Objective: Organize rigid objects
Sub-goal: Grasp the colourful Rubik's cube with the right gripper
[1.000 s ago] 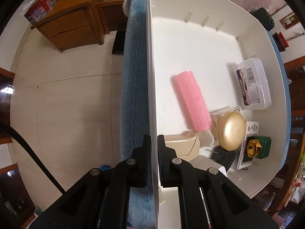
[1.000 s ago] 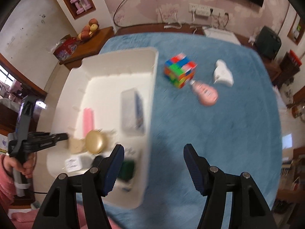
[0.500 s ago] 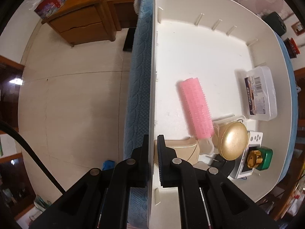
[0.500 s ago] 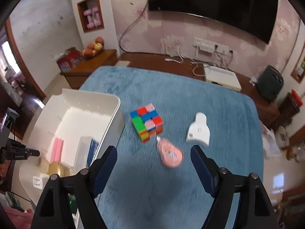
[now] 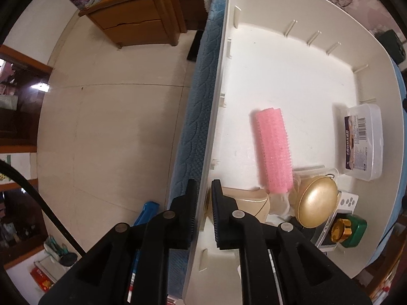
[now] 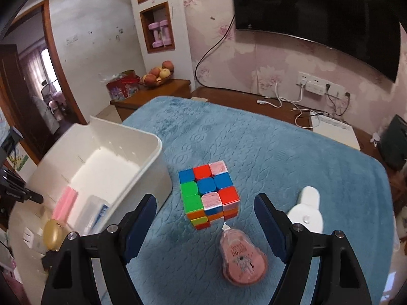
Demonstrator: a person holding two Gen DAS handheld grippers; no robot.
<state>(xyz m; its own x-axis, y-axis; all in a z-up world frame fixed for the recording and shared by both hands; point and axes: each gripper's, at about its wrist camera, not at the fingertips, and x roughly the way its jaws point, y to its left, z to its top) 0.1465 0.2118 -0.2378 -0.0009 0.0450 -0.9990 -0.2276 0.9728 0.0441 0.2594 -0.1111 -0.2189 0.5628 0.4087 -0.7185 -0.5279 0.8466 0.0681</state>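
Left tool [image 5: 203, 203] clamped on near wall of white bin [image 5: 216, 117], one finger outside, one inside; good for steadying the bin, so best kept firm w/o tilting it. Right tool [image 6: 204, 213] wide open, holding nothing, hovering above blue surface [image 6: 254, 142]. Cube [image 6: 208, 193] dead centre btwn the fingers, abt 12 o'clock from tool; likely next pick. Pink tape dispenser [image 6: 243, 259] just at 6 o'clock of cube, nearly touching; white plastic piece [image 6: 306, 211] at 3 o'clock, apart. Bin at 9 o'clock of cube, close by. Already in bin: pink roller [image 5: 273, 152], clear box [image 5: 363, 142], gold compact [image 5: 316, 204], green bottle [image 5: 348, 230], crowded at near end; far end bare. For a clean grab: drop straight down, square fingers to two flat opposite faces, avoid corner-to-corner grip, keep fingertips off the dispenser. Then place toward bare far end.
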